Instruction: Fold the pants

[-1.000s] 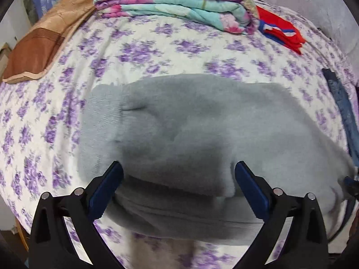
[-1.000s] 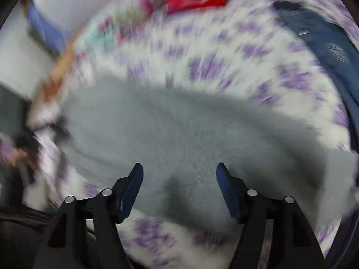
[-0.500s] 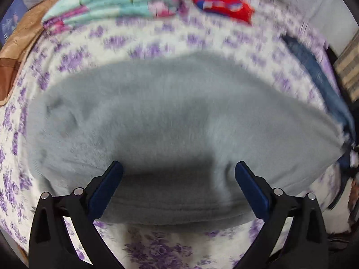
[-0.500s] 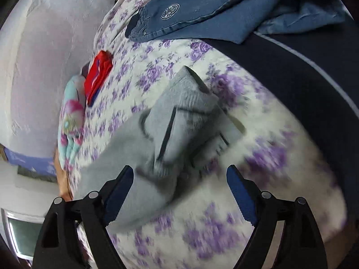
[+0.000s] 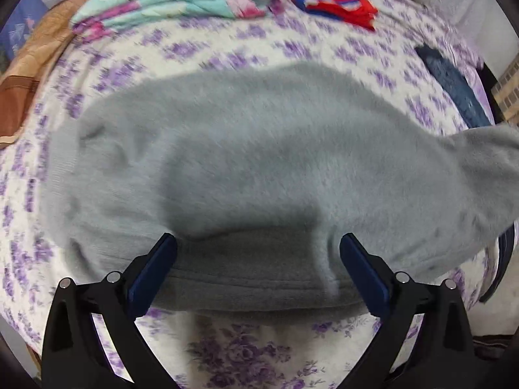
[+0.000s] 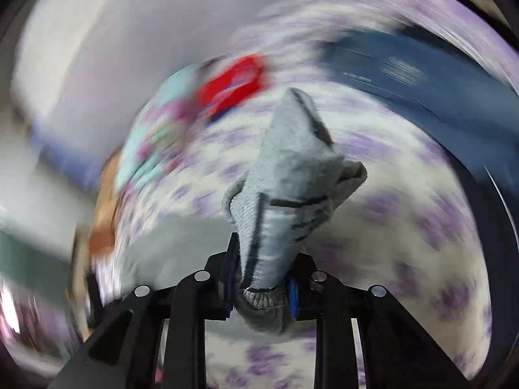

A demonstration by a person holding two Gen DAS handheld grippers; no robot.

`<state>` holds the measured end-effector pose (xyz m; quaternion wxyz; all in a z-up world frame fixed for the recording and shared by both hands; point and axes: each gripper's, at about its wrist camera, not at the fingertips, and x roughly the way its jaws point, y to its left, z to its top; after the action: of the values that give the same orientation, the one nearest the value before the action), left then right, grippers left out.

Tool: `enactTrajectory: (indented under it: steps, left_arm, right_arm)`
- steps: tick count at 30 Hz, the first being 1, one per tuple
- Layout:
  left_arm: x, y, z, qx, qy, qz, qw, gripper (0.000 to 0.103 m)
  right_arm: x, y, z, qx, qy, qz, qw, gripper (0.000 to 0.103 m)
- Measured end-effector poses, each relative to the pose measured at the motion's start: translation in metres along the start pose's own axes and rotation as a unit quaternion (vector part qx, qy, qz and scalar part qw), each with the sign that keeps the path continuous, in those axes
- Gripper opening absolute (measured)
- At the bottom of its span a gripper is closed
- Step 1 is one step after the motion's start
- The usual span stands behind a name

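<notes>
Grey fleece pants [image 5: 253, 162] lie folded lengthwise across a bed with a purple-flowered sheet [image 5: 201, 48]. My left gripper [image 5: 258, 259] is open and empty, its blue pads on either side of the pants' near folded edge. My right gripper [image 6: 261, 288] is shut on the pants' ribbed end [image 6: 292, 175], which stands up bunched between the jaws and lifted off the sheet. In the left wrist view that lifted end [image 5: 486, 155] rises at the right. The right wrist view is heavily blurred.
A folded turquoise floral quilt [image 5: 181, 3] and a red and blue garment [image 5: 334, 3] lie at the far side of the bed. Blue jeans [image 5: 454, 87] lie at the right edge. A brown pillow [image 5: 29, 74] sits at the far left.
My right gripper went from open over the pants' ribbed end to shut on it, and lifted it. My left gripper stayed open while its view shifted slightly over the pants.
</notes>
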<state>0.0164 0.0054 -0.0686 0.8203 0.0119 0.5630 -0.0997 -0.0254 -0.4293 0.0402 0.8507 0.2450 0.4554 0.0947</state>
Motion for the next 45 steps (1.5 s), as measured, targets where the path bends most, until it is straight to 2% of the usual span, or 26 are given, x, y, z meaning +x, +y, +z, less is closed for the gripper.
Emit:
enactTrajectory:
  steps: [2, 4, 6, 8, 9, 10, 11, 13, 16, 17, 19, 20, 21, 22, 24, 25, 27, 28, 29, 30, 32, 34, 36, 41, 44, 45]
  left_arm:
    - [-0.008, 0.007, 0.003, -0.011, -0.013, 0.004, 0.9999, 0.098]
    - [-0.016, 0.018, 0.005, -0.029, -0.019, 0.004, 0.9994, 0.098]
    - [-0.021, 0.027, 0.004, -0.048, -0.022, 0.004, 0.9986, 0.098]
    - [-0.023, 0.033, 0.003, -0.056, -0.021, 0.013, 0.9981, 0.098]
    - [-0.024, 0.037, 0.0, -0.059, -0.018, 0.019, 0.9979, 0.098]
    - [-0.026, 0.04, -0.002, -0.06, -0.018, 0.022, 0.9978, 0.098]
    - [-0.028, 0.042, -0.003, -0.062, -0.02, 0.025, 0.9976, 0.098]
    - [-0.035, 0.049, -0.007, -0.071, -0.027, 0.023, 0.9969, 0.098]
    - [-0.04, 0.053, -0.008, -0.078, -0.03, 0.018, 0.9963, 0.098]
    - [-0.042, 0.051, -0.008, -0.075, -0.035, 0.014, 0.9965, 0.098]
    - [-0.046, 0.041, -0.004, -0.054, -0.044, 0.005, 0.9976, 0.098]
    - [-0.046, 0.036, -0.002, -0.045, -0.047, 0.003, 0.9979, 0.098]
    - [-0.045, 0.03, 0.001, -0.034, -0.05, 0.0, 0.9982, 0.098]
    - [-0.042, 0.026, 0.003, -0.031, -0.049, 0.0, 0.9983, 0.098]
    - [-0.03, 0.019, 0.006, -0.037, -0.034, -0.008, 0.9987, 0.098]
    - [-0.023, 0.015, 0.008, -0.04, -0.022, -0.015, 0.9989, 0.098]
    - [-0.009, 0.0, 0.012, -0.03, -0.003, -0.025, 0.9992, 0.098]
    - [-0.006, -0.007, 0.014, -0.022, -0.001, -0.025, 0.9995, 0.098]
    - [-0.004, -0.014, 0.016, -0.013, -0.001, -0.025, 0.9996, 0.098]
    - [-0.002, -0.023, 0.018, -0.002, -0.001, -0.027, 0.9996, 0.098]
    - [0.002, -0.032, 0.021, 0.017, 0.005, -0.019, 0.9997, 0.098]
    - [0.001, -0.034, 0.023, 0.027, 0.005, -0.011, 0.9996, 0.098]
    - [-0.007, -0.023, 0.023, 0.018, -0.004, -0.014, 0.9997, 0.098]
    - [-0.031, 0.038, 0.022, -0.057, -0.031, 0.022, 0.9977, 0.098]
    - [-0.037, 0.084, 0.015, -0.121, -0.026, 0.04, 0.9914, 0.098]
    - [-0.037, 0.101, 0.01, -0.155, -0.018, 0.044, 0.9867, 0.098]
  right_arm:
    - [0.032, 0.053, 0.002, -0.073, 0.038, 0.022, 0.996, 0.027]
    - [0.074, 0.09, -0.004, -0.109, 0.078, 0.044, 0.99, 0.039]
    - [0.133, 0.124, -0.025, -0.15, 0.142, 0.053, 0.977, 0.069]
    - [0.203, 0.148, -0.056, -0.196, 0.232, 0.031, 0.952, 0.079]
    - [0.22, 0.152, -0.067, -0.207, 0.255, 0.013, 0.944, 0.085]
    - [0.226, 0.16, -0.073, -0.223, 0.258, -0.004, 0.94, 0.089]
    - [0.223, 0.167, -0.072, -0.229, 0.254, 0.004, 0.94, 0.092]
    - [0.204, 0.177, -0.06, -0.224, 0.255, 0.064, 0.938, 0.09]
    - [0.163, 0.165, -0.032, -0.201, 0.214, 0.1, 0.951, 0.09]
    - [0.155, 0.157, -0.018, -0.196, 0.198, 0.096, 0.956, 0.09]
    - [0.14, 0.127, 0.008, -0.169, 0.16, 0.035, 0.972, 0.078]
    - [0.139, 0.115, 0.016, -0.15, 0.153, 0.025, 0.976, 0.055]
    - [0.139, 0.098, 0.021, -0.125, 0.151, 0.019, 0.98, 0.038]
    - [0.142, 0.084, 0.022, -0.109, 0.155, 0.006, 0.982, 0.036]
    - [0.153, 0.061, 0.007, -0.12, 0.167, -0.038, 0.978, 0.036]
    - [0.164, 0.059, 0.002, -0.134, 0.177, -0.052, 0.974, 0.036]
    - [0.191, 0.062, -0.024, -0.188, 0.202, -0.096, 0.956, 0.048]
    - [0.202, 0.066, -0.034, -0.216, 0.204, -0.114, 0.948, 0.05]
    - [0.203, 0.072, -0.04, -0.24, 0.186, -0.123, 0.945, 0.06]
    - [0.205, 0.079, -0.044, -0.248, 0.189, -0.128, 0.941, 0.064]
    - [0.203, 0.081, -0.04, -0.236, 0.198, -0.122, 0.944, 0.069]
    - [0.188, 0.082, -0.034, -0.221, 0.207, -0.096, 0.948, 0.07]
    - [0.168, 0.079, -0.031, -0.217, 0.194, -0.089, 0.953, 0.083]
    - [0.137, 0.052, -0.026, -0.176, 0.159, -0.101, 0.966, 0.086]
    - [0.128, 0.033, -0.022, -0.14, 0.152, -0.116, 0.972, 0.086]
    - [0.126, 0.029, -0.021, -0.13, 0.148, -0.118, 0.973, 0.086]
